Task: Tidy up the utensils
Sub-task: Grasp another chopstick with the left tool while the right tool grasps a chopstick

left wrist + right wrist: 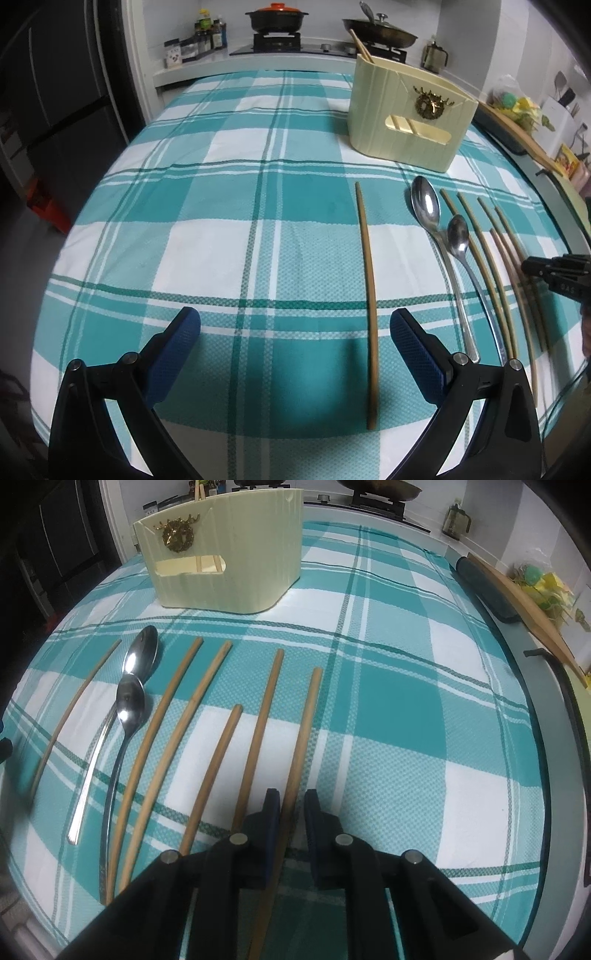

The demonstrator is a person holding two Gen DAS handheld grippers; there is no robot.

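While pinching the rightmost chopstick [295,760] low in the frame, right tongs [291,805] lay nearer, along its long axis toward the cream utensil holder [225,565] upper left. Left tongs [295,332] stood spread above the checked surface [221,240].

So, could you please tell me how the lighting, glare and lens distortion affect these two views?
Left wrist view: fisheye bends the lone chopstick, dark vignette at the corners, a soft shadow near the left gripper, glare on the big spoon. Right wrist view: same bowing, dim light, the holder sharp.
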